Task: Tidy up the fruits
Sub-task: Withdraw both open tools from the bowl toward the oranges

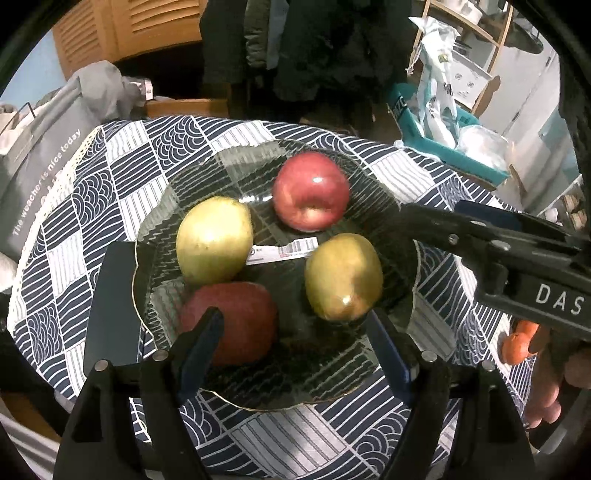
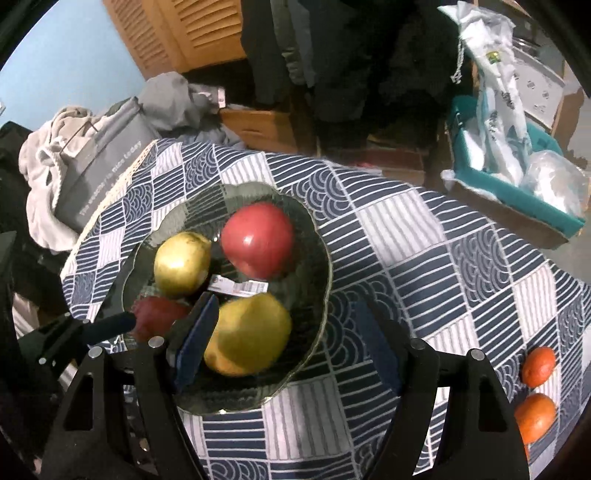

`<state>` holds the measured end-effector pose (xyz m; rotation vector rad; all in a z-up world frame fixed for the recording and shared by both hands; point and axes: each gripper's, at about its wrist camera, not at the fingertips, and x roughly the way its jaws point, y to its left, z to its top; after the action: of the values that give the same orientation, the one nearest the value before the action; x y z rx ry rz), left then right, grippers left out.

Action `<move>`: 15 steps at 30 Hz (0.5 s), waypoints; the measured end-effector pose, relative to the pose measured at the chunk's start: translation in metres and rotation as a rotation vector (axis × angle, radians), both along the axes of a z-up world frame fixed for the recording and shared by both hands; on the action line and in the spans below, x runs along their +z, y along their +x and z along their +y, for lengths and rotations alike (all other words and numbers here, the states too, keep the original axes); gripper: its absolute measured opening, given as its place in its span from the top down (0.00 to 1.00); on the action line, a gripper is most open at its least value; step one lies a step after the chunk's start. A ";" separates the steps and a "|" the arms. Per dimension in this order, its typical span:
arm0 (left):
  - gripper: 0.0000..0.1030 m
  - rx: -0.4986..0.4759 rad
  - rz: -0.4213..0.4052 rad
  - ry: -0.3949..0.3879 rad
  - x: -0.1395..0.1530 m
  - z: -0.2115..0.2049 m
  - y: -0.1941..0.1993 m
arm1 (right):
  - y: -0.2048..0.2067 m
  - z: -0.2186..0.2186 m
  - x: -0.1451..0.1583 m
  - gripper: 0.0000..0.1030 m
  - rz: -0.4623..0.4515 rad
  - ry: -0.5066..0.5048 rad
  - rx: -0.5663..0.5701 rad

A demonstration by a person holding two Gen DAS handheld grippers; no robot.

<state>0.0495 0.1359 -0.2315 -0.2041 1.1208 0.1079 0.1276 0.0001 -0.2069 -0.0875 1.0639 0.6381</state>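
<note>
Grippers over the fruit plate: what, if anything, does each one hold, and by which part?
Nothing. The left gripper and right gripper both stand open above the plate.

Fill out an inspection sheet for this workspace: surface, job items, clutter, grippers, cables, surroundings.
Surface: table under a navy-and-white patterned tablecloth.
Job's things: glass plate holding two red apples and two yellow-green apples; two oranges lie on the cloth, off the plate.
Clutter: barcode label on the plate among the fruit.
Grippers: left gripper open over the plate's near side; right gripper open, holding nothing.
Cables: nothing seen.
Surroundings: grey bag, louvred wooden cabinet, teal box of packaging, hanging dark clothes.
</note>
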 end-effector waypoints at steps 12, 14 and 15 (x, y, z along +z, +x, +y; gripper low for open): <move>0.22 -0.011 -0.051 -0.017 0.027 -0.011 -0.003 | -0.014 -0.022 0.042 0.25 -0.139 -0.059 -0.036; 0.22 -0.017 -0.060 -0.021 0.031 -0.014 -0.004 | -0.017 -0.027 0.048 0.25 -0.153 -0.066 -0.046; 0.22 -0.019 -0.062 -0.023 0.033 -0.015 -0.004 | -0.019 -0.030 0.052 0.25 -0.161 -0.068 -0.048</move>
<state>0.0453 0.1210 -0.1984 -0.2156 1.0627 0.0719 0.1088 -0.0301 -0.1553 -0.1692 0.9290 0.5422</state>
